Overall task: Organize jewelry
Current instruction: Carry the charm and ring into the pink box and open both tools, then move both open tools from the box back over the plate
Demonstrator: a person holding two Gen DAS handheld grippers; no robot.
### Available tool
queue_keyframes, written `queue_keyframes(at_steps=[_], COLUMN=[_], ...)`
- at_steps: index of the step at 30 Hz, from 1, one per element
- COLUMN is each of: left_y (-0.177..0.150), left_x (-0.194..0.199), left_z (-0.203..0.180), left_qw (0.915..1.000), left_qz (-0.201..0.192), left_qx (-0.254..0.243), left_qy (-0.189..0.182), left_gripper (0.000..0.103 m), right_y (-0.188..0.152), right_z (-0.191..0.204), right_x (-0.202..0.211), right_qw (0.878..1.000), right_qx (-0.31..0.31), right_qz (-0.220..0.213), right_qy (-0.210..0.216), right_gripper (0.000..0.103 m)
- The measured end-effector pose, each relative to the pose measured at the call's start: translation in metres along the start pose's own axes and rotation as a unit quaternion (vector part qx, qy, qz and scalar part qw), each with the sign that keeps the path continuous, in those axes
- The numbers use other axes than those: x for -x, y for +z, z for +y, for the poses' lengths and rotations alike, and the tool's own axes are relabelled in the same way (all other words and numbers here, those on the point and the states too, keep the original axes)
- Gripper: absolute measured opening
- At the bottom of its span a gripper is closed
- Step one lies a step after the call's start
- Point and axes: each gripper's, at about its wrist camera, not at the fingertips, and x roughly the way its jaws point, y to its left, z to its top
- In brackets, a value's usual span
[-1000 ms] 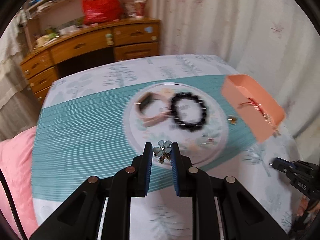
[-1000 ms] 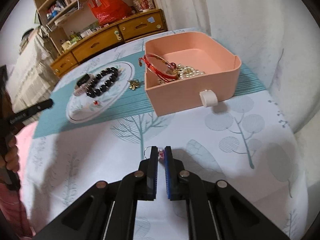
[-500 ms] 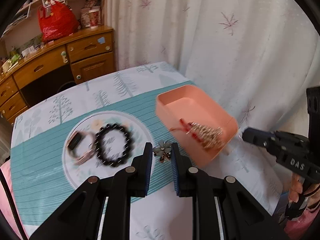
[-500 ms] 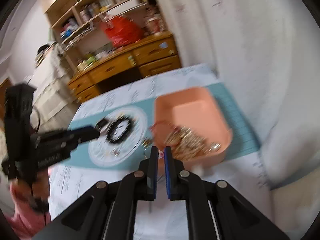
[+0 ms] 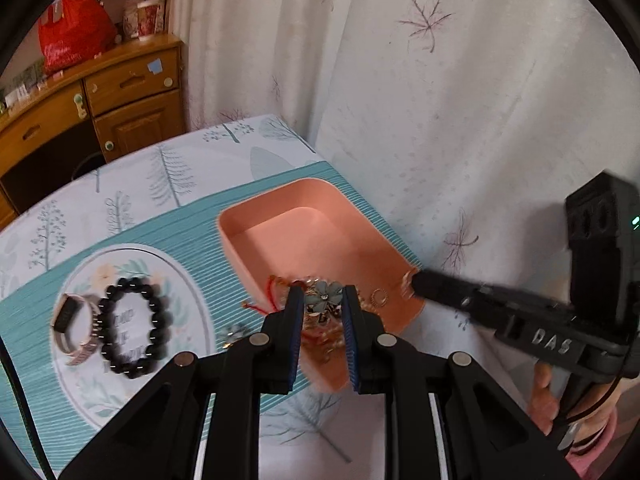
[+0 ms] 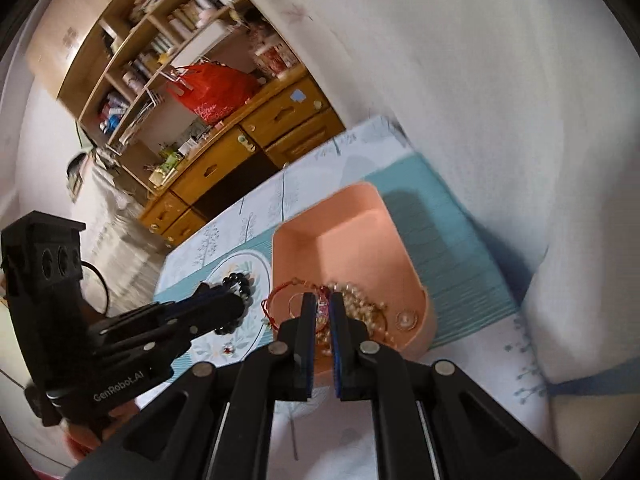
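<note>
My left gripper is shut on a grey-blue flower brooch and holds it above the near end of the pink tray, which holds a red string bracelet and pearls. My right gripper is shut on a small pink-stoned ring above the same tray; its fingertips reach the tray's near right corner in the left view. A black bead bracelet and a pink watch lie on the round plate.
A small gold piece lies on the teal mat between plate and tray. A small red piece lies on the plate. A curtain hangs right behind the table. A wooden desk stands far left.
Both grippers have swung toward the pink tray and closed in over its near end, each still holding its piece. The plate has slid to the left of the views.
</note>
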Motion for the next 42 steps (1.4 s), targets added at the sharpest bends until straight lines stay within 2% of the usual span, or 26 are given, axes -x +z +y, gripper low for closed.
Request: queue_keyframes(at_steps=[1, 4, 8, 13, 17, 20, 22, 25, 29, 31, 33, 37, 42], left_y=[0.002, 0.005, 0.007, 0.000, -0.002, -0.003, -0.005, -0.008, -0.013, -0.018, -0.026, -0.043, -0.055], left_x=[-0.003, -0.007, -0.004, 0.006, 0.024, 0.048, 0.065, 0.090, 0.109, 0.111, 0.109, 0.101, 0.070], left_z=[-0.001, -0.003, -0.002, 0.009, 0.035, 0.057, 0.070, 0.093, 0.125, 0.139, 0.153, 0.177, 0.193], left_qw=[1.0000, 0.9997, 0.9998, 0.9991, 0.9975, 0.9949, 0.9914, 0.9823, 0.9680, 0.9631, 0.9613, 0.9631, 0.9668], left_qz=[0.003, 0.005, 0.005, 0.001, 0.018, 0.023, 0.018, 0.006, 0.004, 0.006, 0.015, 0.017, 0.041], left_qx=[0.004, 0.016, 0.018, 0.017, 0.040, 0.045, 0.042, 0.039, 0.067, 0.079, 0.086, 0.095, 0.068], left_qy=[-0.007, -0.016, -0.011, 0.038, 0.055, 0.087, 0.123, 0.183, 0.242, 0.257, 0.261, 0.251, 0.243], left_gripper=[0.034, 0.040, 0.052, 0.067, 0.076, 0.082, 0.089, 0.091, 0.093, 0.094, 0.095, 0.095, 0.095], right_y=[-0.001, -0.001, -0.001, -0.001, -0.003, -0.006, -0.011, -0.019, -0.031, -0.035, -0.038, -0.043, -0.044], right_z=[-0.004, -0.010, -0.009, -0.003, 0.002, 0.012, 0.025, 0.046, 0.077, 0.094, 0.104, 0.122, 0.135], right_x=[-0.002, -0.004, 0.001, 0.006, 0.002, -0.001, -0.004, -0.010, -0.022, -0.031, -0.038, -0.065, -0.098], right_qw=[1.000, 1.000, 1.000, 1.000, 0.999, 0.997, 0.997, 0.996, 0.995, 0.995, 0.995, 0.992, 0.988], right_qx=[-0.008, -0.018, -0.019, -0.009, -0.028, -0.047, -0.040, -0.020, 0.012, 0.029, 0.039, 0.061, 0.076], right_qz=[0.007, 0.013, 0.007, 0.000, 0.024, 0.054, 0.067, 0.084, 0.099, 0.096, 0.093, 0.107, 0.134], right_qy=[0.000, -0.012, -0.012, -0.025, -0.022, -0.001, 0.020, 0.030, 0.021, 0.015, 0.010, -0.011, -0.031], right_gripper=[0.007, 0.011, 0.029, 0.039, 0.054, 0.055, 0.055, 0.056, 0.056, 0.056, 0.056, 0.057, 0.057])
